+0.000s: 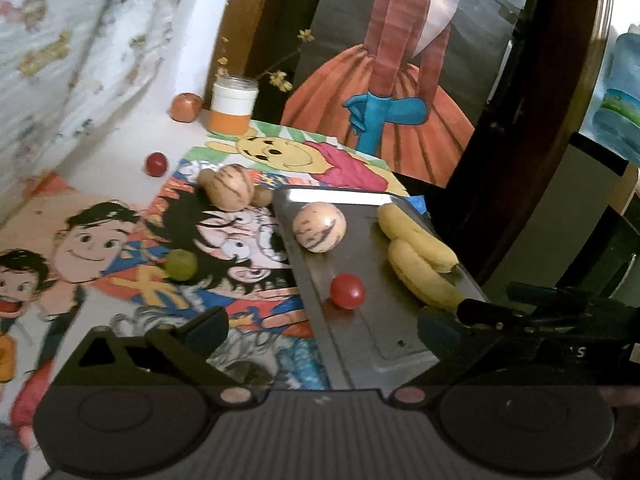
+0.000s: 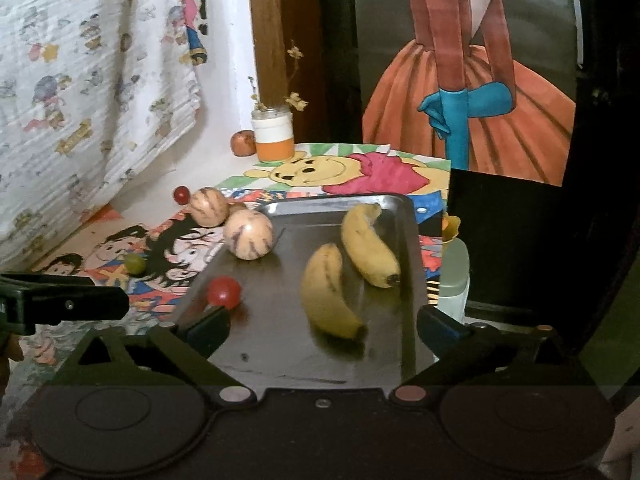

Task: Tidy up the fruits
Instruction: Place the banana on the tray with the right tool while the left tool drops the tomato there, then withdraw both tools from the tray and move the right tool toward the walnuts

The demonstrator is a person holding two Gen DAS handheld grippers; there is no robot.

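Note:
A steel tray (image 1: 400, 340) (image 2: 280, 352) holds two bananas (image 1: 420, 256) (image 2: 332, 292), a striped round fruit (image 1: 319, 227) (image 2: 248, 234) and a small red fruit (image 1: 347, 291) (image 2: 224, 292). On the cartoon mat to its left lie another striped fruit (image 1: 231, 187) (image 2: 209, 207), a green fruit (image 1: 181, 265) (image 2: 135, 263) and a second small red fruit (image 1: 156, 164) (image 2: 181, 195). My left gripper (image 1: 324, 330) hangs open over the tray's near left edge. Over the tray's near end, my right gripper (image 2: 323, 328) is open too. Nothing sits between either pair of fingers.
An orange-and-white jar (image 1: 233, 109) (image 2: 274, 136) with dried flowers and an orange-red fruit (image 1: 186, 107) (image 2: 243, 143) stand at the back by the wall. A pale container (image 2: 454, 276) stands right of the tray. Patterned cloth hangs on the left; a painted panel rises behind.

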